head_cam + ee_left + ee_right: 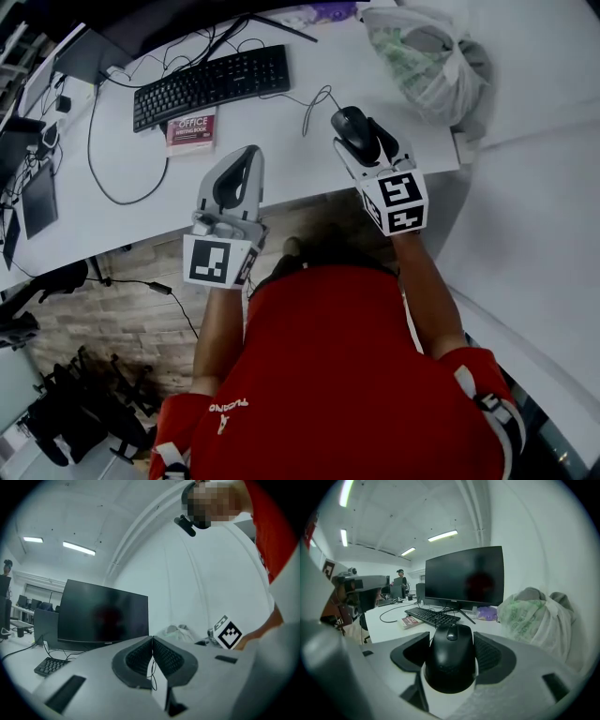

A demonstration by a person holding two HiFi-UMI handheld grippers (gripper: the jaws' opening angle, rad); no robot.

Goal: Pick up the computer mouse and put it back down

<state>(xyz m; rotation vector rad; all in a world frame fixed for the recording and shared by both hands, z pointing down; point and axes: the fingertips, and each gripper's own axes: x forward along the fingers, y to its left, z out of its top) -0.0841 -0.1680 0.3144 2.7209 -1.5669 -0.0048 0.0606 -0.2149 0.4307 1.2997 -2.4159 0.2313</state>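
Observation:
A black computer mouse (354, 129) sits between the jaws of my right gripper (362, 126) over the front right part of the white desk (281, 155). In the right gripper view the mouse (450, 663) fills the gap, and the right gripper (451, 641) is shut on its sides. Its thin cable (315, 101) loops back toward the keyboard. Whether the mouse touches the desk is not visible. My left gripper (242, 161) hovers at the desk's front edge, left of the mouse, and in its own view the left gripper (152, 641) is shut on nothing.
A black keyboard (211, 82) and a red-and-white book (191, 129) lie at the back left. A knotted plastic bag (427, 58) sits right of the mouse. A dark monitor (464, 576) stands behind. Cables trail across the desk's left side.

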